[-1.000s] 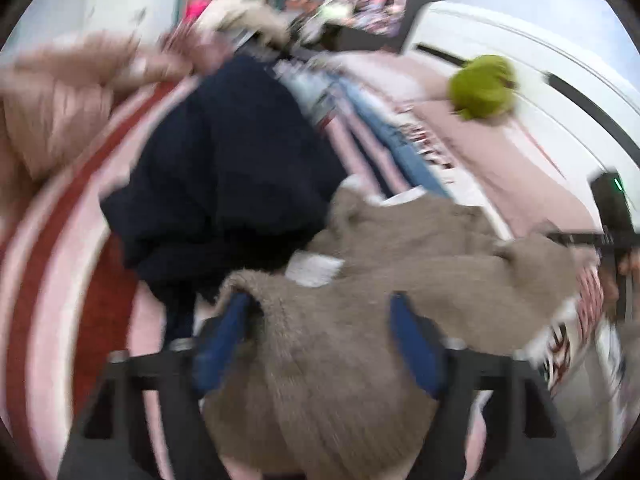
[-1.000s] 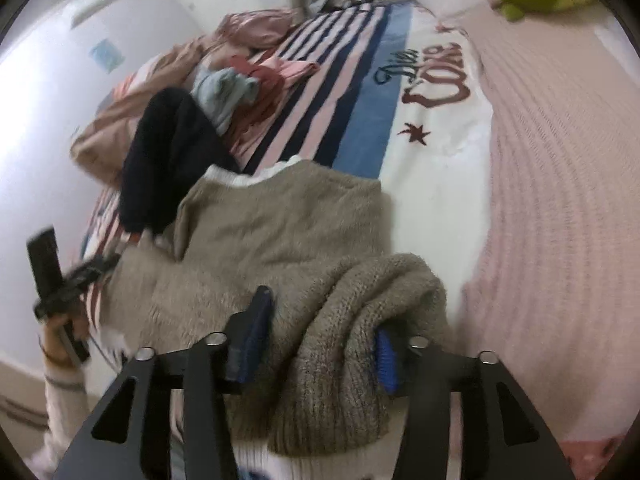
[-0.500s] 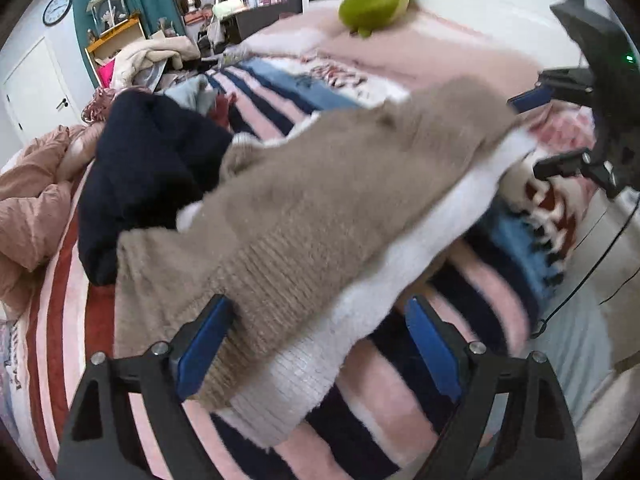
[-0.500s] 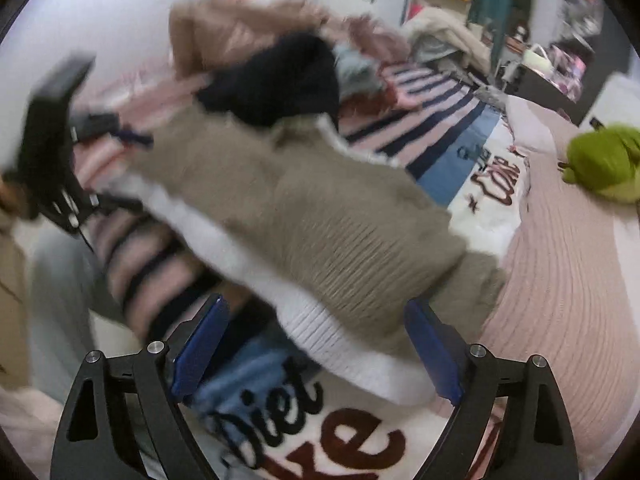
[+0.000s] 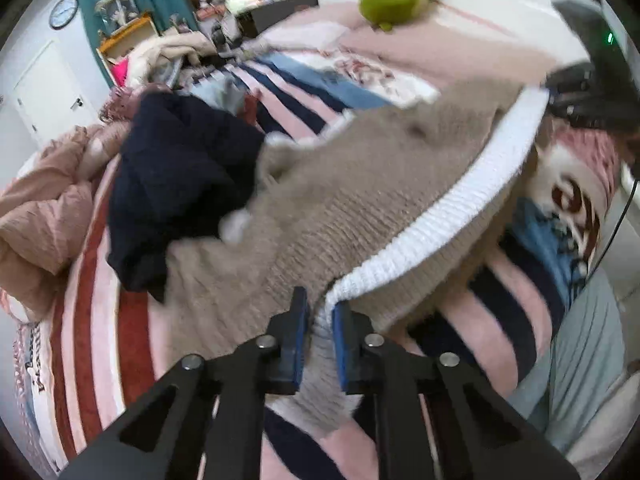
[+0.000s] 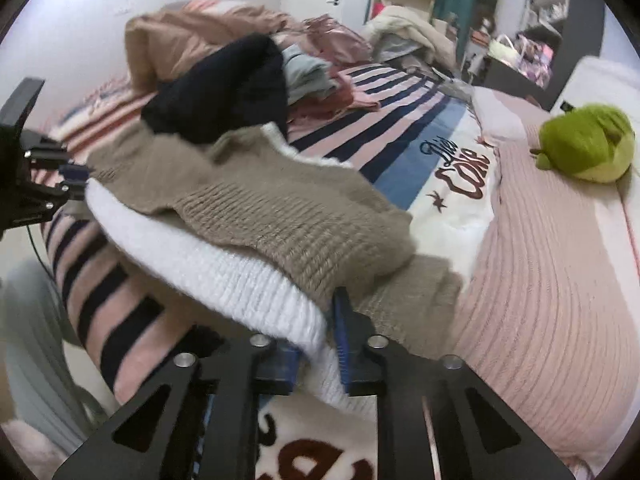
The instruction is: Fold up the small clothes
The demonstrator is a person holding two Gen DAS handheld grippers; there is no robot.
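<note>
I have the left tool pinched tight on the white ribbed hem of the beige knit sweater, its blue pads nearly meeting with the knit bunched between them. The right tool is clamped on the same white hem at the other corner, fabric squeezed between its pads. In the left wrist view the right tool shows at the far right edge of the hem, and in the right wrist view the left tool sits at the far left end, so the hem runs taut between the two.

The sweater lies across the near part of the bed, its hem edge lifted off the striped blanket and its body sagging back onto the covers (the knit is a little blurred in both views). Its far edge touches a dark navy garment heaped just beyond it. Behind that lies a pile of mixed clothes and a rumpled pink-brown duvet at the far left. A green plush toy rests on the pink ribbed cover at the far right, well apart from the sweater.
</note>
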